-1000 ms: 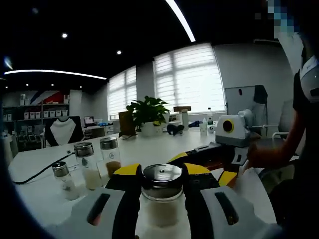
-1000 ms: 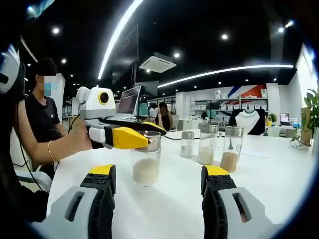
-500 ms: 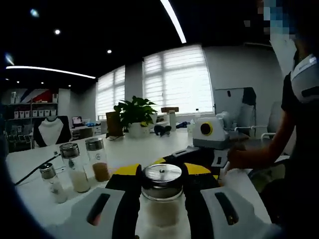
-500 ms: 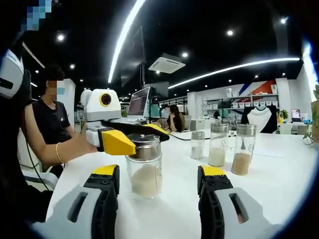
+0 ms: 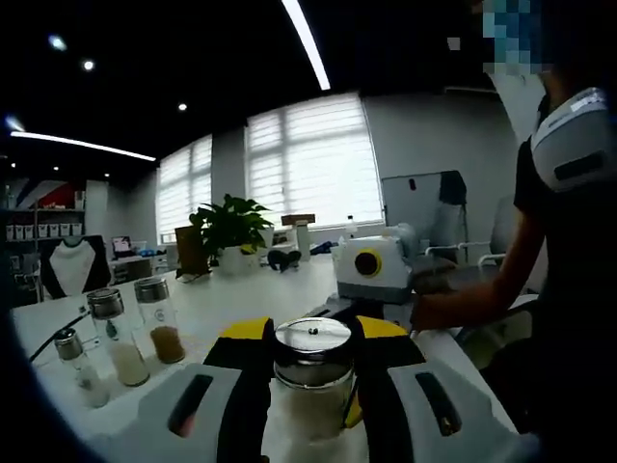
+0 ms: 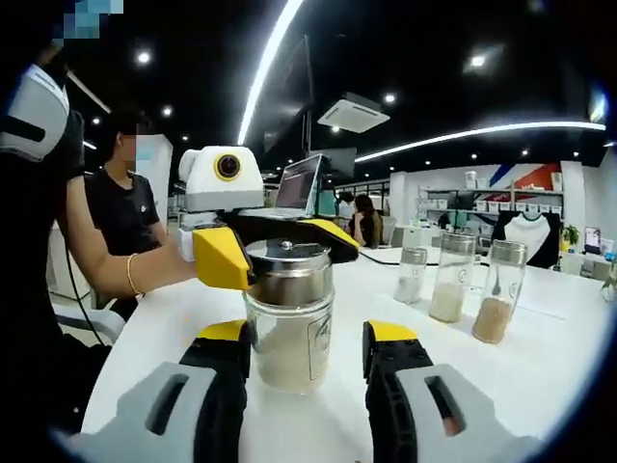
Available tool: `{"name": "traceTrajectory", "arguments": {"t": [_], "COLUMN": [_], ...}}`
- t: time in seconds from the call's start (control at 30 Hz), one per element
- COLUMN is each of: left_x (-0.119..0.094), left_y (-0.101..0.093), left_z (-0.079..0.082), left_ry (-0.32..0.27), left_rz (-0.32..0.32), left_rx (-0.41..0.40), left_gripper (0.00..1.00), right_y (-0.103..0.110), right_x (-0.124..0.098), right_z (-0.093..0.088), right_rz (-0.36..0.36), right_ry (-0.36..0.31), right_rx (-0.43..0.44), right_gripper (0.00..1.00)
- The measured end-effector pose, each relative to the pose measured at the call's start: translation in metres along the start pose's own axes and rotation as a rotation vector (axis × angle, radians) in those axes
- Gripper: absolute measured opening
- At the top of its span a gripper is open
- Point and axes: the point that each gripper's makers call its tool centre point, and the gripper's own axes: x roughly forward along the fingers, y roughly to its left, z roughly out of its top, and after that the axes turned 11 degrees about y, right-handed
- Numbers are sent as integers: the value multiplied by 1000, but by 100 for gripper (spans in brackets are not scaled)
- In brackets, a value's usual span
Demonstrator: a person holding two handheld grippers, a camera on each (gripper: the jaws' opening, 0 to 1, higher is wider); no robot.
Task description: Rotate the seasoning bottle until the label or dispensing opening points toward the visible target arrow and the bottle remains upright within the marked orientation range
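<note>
Seasoning bottle (image 6: 288,323) upright on the white table (image 6: 540,357), glass body part-filled with pale grains, steel cap (image 6: 289,272) on top. Left gripper (image 6: 273,253) clamped on that cap from the far side of the bottle, yellow-tipped jaws pressed to either side of the steel; same hold seen along its own jaws in the left gripper view, where the bottle (image 5: 313,371) sits squeezed between them at the left gripper (image 5: 313,338). Held high on the cap, probably to leave the glass below free and keep the bottle from tipping during a turn. Right gripper (image 6: 307,349) brought up low against the bottle's body, jaws set apart just wider than the glass, one either side, not visibly touching; likely placed there to take or steady the lower half while the cap end is twisted. A faint rectangular label outline on the glass facing the right gripper; dispensing opening not made out. No target arrow or marked range discernible on the table near the bottle, so alignment cannot be judged. Three other shakers (image 6: 453,289) well to the right of the bottle in the right gripper view, clear of both tools. Beyond the bottle, a seated person (image 6: 120,217) at the table's far edge.
</note>
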Motion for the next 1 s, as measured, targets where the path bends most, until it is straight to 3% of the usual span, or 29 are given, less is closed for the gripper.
{"name": "traceTrajectory", "arguments": {"t": [0.2, 0.27, 0.4, 0.7, 0.8, 0.9, 1.0], "left_x": [-2, -2, -1, -1, -3, -3, -7], "left_y": [-11, -10, -13, -8, -3, 4, 15], "left_z": [1, 1, 1, 4, 4, -3, -5], "left_ry": [-9, -14, -3, 7, 11, 59, 71], "left_rz": [-56, -56, -55, -17, 18, 55, 80], "left_rx": [10, 5, 13, 12, -11, -46, -48], "left_gripper": [34, 34, 34, 34, 34, 34, 34], "right_y": [13, 18, 21, 20, 14, 9, 5], "right_x": [2, 2, 3, 6, 6, 8, 9], "right_z": [3, 4, 3, 7, 7, 3, 2], "right_rz": [35, 49, 41, -10, -64, -96, -135], "right_ry": [-2, -9, -12, -25, -11, 13, 7], "right_rx": [-40, -54, -58, 11, 18, 13, 16], "right_gripper": [39, 32, 31, 31, 31, 31, 31]}}
